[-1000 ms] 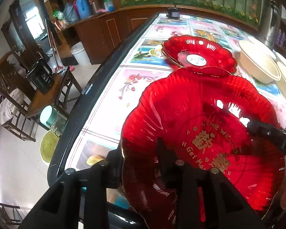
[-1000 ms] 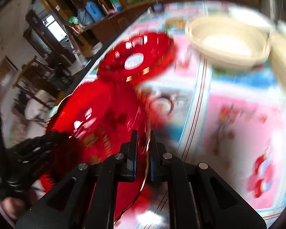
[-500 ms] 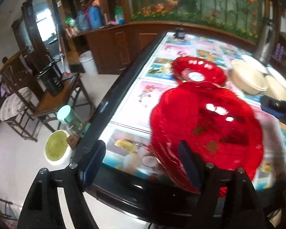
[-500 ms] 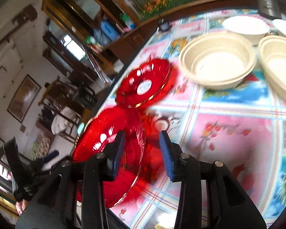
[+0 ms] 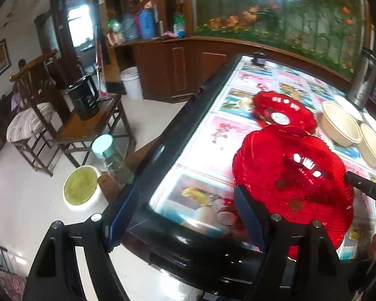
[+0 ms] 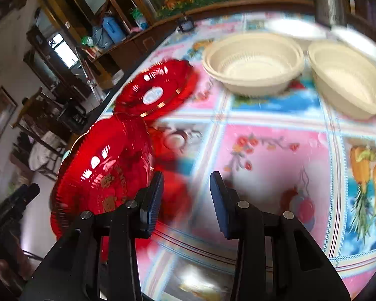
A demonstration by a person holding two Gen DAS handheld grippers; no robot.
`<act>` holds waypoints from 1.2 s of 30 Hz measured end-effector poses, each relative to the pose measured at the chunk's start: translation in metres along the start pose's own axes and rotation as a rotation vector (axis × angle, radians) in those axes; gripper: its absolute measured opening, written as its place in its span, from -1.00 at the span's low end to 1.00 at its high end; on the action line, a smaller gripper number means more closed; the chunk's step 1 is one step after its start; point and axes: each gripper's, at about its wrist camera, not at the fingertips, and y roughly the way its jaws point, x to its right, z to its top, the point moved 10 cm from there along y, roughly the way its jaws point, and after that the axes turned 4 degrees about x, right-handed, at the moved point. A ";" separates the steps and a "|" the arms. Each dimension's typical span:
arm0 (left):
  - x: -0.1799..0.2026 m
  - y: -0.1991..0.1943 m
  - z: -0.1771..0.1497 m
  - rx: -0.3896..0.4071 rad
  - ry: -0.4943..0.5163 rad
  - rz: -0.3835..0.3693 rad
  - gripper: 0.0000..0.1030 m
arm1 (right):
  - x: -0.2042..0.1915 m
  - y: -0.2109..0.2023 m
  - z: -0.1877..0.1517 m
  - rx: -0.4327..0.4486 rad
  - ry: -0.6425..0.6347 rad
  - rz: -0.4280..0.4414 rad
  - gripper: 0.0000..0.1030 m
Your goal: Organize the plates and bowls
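My left gripper point(image 5: 185, 215) and right gripper point(image 6: 186, 198) both gape wide, gripping nothing. The large red plate point(image 5: 293, 183) sits near the surface's point(image 6: 270, 155) near-left corner, its far rim overlapping the smaller red plate point(image 5: 283, 113), probably for stacking. Two cream bowls point(image 6: 253, 62) wait along the far right edge.

A lived-in family dining room: a long worktop point(image 5: 213, 130) under a fruit-and-flower print cloth fills the right of the frame, wooden chairs point(image 5: 30, 115) and a side table point(image 5: 87, 128) stand at left, bottles point(image 5: 145, 23) crowd a dark wood cabinet point(image 5: 178, 70) at upper centre, and a flower mural point(image 5: 275, 7) spans the top wall.
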 end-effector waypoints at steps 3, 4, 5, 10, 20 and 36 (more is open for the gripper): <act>-0.006 -0.001 -0.001 -0.016 -0.043 -0.018 0.52 | -0.016 0.003 0.003 0.004 -0.040 -0.005 -0.26; -0.005 -0.003 -0.001 -0.017 -0.052 -0.033 0.52 | -0.019 0.003 0.003 -0.004 -0.037 0.010 -0.26; -0.003 -0.007 -0.001 -0.014 -0.059 -0.047 0.52 | -0.025 0.007 0.002 -0.022 -0.028 0.033 -0.26; 0.010 -0.022 0.011 0.035 -0.047 -0.074 0.52 | -0.057 0.029 -0.006 -0.064 -0.060 0.081 -0.26; 0.060 -0.013 0.088 -0.051 -0.152 -0.268 0.56 | -0.013 0.020 0.045 -0.021 0.145 0.168 -0.25; 0.130 0.162 0.121 -0.491 -0.322 -0.271 0.56 | 0.010 0.089 0.096 -0.150 0.273 0.214 -0.25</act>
